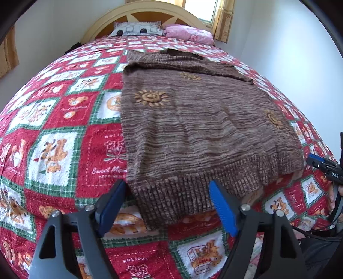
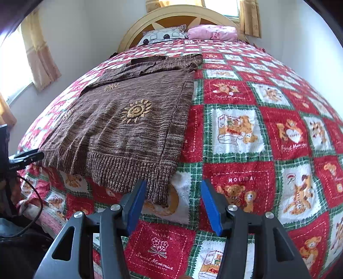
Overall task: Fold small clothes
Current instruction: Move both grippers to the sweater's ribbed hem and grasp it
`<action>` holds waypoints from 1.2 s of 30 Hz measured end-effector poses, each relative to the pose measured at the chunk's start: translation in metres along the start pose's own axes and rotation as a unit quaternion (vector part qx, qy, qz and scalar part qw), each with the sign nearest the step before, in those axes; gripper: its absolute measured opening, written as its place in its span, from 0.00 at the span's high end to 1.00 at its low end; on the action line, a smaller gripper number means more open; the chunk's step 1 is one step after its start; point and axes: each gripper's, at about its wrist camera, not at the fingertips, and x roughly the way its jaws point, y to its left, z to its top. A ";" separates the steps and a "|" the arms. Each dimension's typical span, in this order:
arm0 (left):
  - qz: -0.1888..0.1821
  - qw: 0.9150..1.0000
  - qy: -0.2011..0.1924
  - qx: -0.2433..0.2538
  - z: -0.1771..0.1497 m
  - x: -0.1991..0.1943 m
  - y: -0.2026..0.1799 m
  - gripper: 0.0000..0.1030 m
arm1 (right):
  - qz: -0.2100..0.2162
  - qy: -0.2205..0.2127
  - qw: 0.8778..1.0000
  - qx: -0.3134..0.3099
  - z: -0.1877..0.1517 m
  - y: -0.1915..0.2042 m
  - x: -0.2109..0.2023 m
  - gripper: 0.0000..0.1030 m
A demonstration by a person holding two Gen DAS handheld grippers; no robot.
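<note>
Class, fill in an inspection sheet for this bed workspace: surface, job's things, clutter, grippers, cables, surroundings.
Surface: bedspread, red-green patchwork with bears.
Job's things: brown sweater lying flat, sleeves folded in, hem near the bed's edge.
Clutter: nothing seen.
Grippers: left gripper open, hem corner between its fingers, pads apart; right gripper open at the other hem corner.
Cables: black cable hanging beside the bed.
Surroundings: pillows, headboard, curtains, white walls.
</note>
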 end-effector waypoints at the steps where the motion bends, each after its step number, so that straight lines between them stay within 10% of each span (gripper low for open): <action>1: 0.003 1.000 -0.001 0.002 0.000 0.000 -0.001 0.27 | 0.003 0.000 1.000 0.004 0.000 -0.002 0.000 0.47; 9: 0.000 1.000 -0.002 -0.010 0.001 -0.003 0.003 0.46 | 0.027 0.001 0.999 0.027 -0.002 -0.011 0.000 0.47; 27: 0.025 0.999 0.006 -0.032 -0.001 -0.007 0.012 0.31 | 0.066 0.003 0.997 0.037 -0.006 -0.006 0.015 0.61; 36: -0.018 0.998 -0.004 -0.054 -0.003 -0.005 0.016 0.38 | 0.084 0.010 0.995 0.050 -0.008 -0.012 0.017 0.87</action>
